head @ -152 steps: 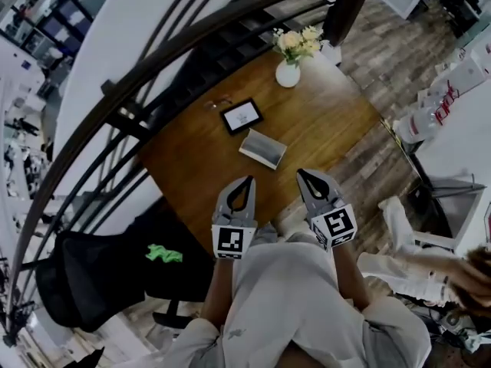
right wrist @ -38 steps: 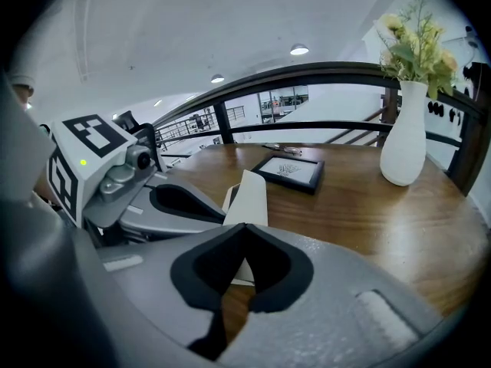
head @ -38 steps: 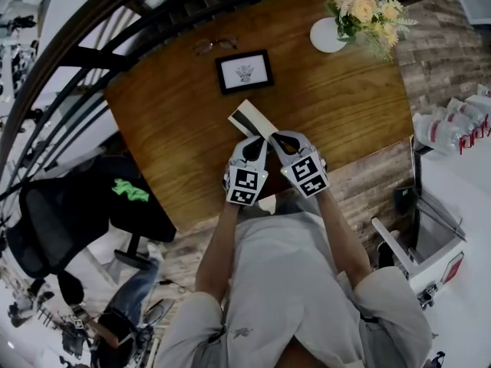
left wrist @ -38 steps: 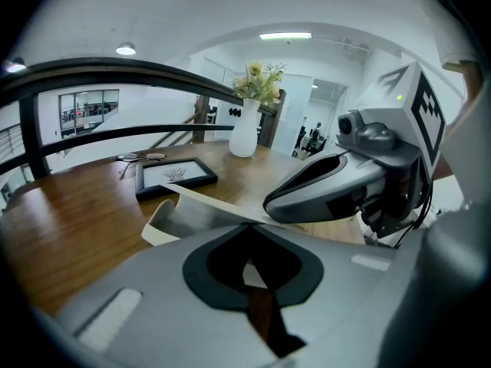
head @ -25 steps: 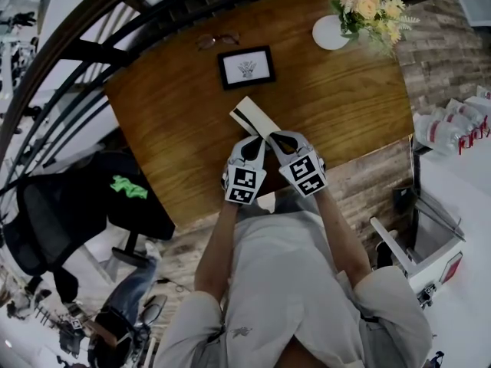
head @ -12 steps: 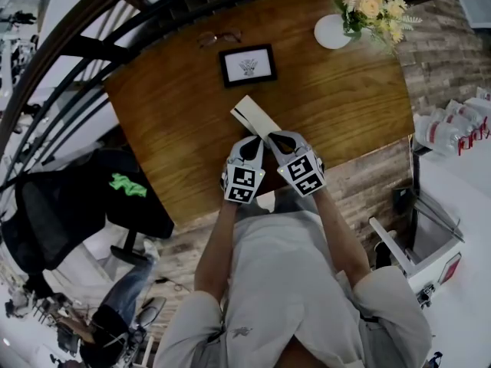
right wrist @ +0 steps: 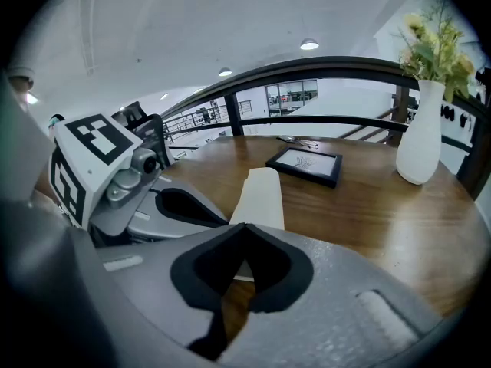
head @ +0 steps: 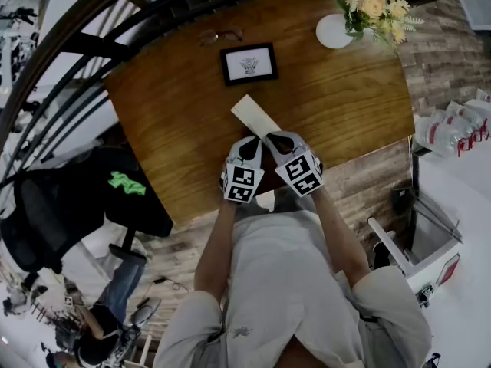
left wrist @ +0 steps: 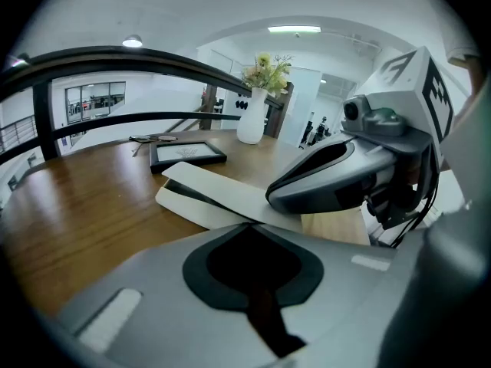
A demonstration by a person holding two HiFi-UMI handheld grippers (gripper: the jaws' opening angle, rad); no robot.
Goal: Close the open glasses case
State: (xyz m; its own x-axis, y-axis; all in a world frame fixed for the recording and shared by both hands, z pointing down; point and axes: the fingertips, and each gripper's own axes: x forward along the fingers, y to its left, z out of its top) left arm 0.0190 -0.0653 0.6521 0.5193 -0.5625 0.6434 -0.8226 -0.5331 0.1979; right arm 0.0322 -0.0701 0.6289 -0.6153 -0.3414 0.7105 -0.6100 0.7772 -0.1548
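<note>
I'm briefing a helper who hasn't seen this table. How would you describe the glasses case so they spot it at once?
Look at the wooden table. Near its middle, between the black picture frame and the person's side, lies the glasses case. It is the only long, flat, cream box; the frame is dark and squarer, the vase white and round.

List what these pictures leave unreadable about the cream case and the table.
Cream rectangular glasses case interior: its lid covers it in head view; left gripper view shows only a dark slit.
Case's near end: behind left gripper and right gripper in every view.
Black-framed picture: drawing too small.
</note>
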